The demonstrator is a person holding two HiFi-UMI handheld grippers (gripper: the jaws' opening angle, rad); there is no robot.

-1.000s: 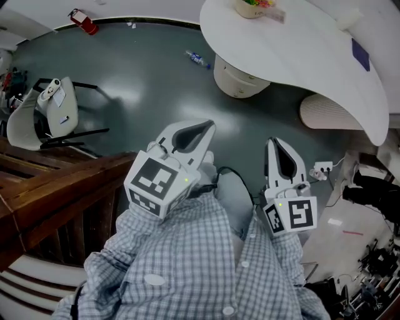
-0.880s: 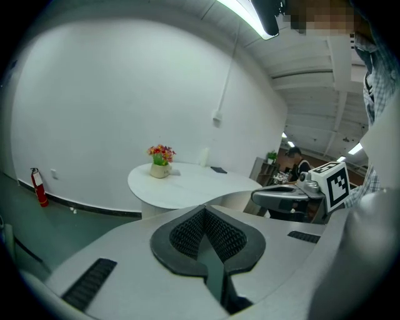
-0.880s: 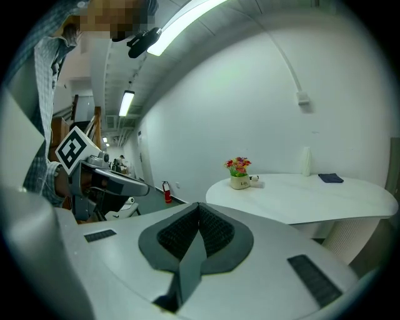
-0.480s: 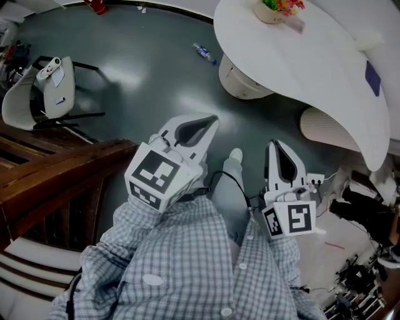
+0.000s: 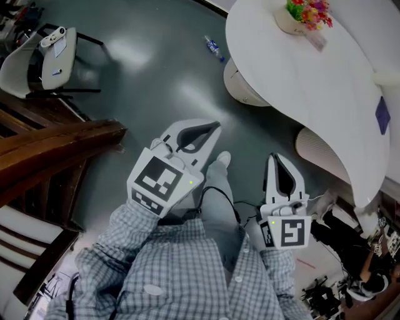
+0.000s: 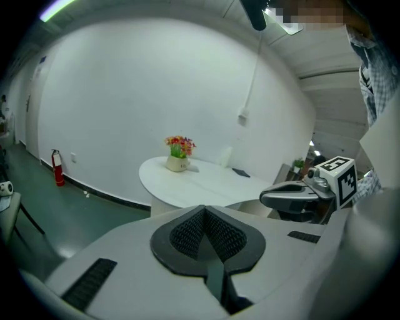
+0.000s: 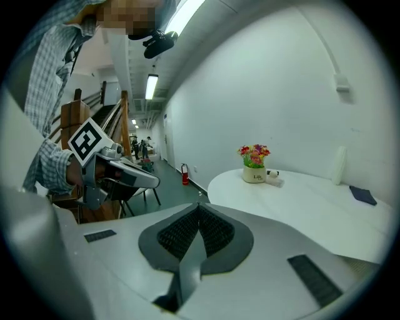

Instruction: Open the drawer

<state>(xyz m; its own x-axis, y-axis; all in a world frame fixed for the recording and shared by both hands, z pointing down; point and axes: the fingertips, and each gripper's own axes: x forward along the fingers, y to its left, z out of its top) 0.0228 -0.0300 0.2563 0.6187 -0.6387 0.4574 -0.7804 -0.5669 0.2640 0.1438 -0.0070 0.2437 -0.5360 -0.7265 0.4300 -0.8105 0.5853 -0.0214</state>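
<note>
Green floor [image 5: 156, 81] spreads below a person in a checked shirt [image 5: 181, 269]. Nearest, the left gripper [image 5: 214, 127] and right gripper [image 5: 274, 158] are held side by side, each with its jaws pressed together on nothing. Beyond stand a wooden railing [image 5: 56, 150], a white chair [image 5: 37, 62] and a round white table [image 5: 300, 81] bearing a flowerpot [image 5: 306, 15]. Where the drawer is, no view tells.
</note>
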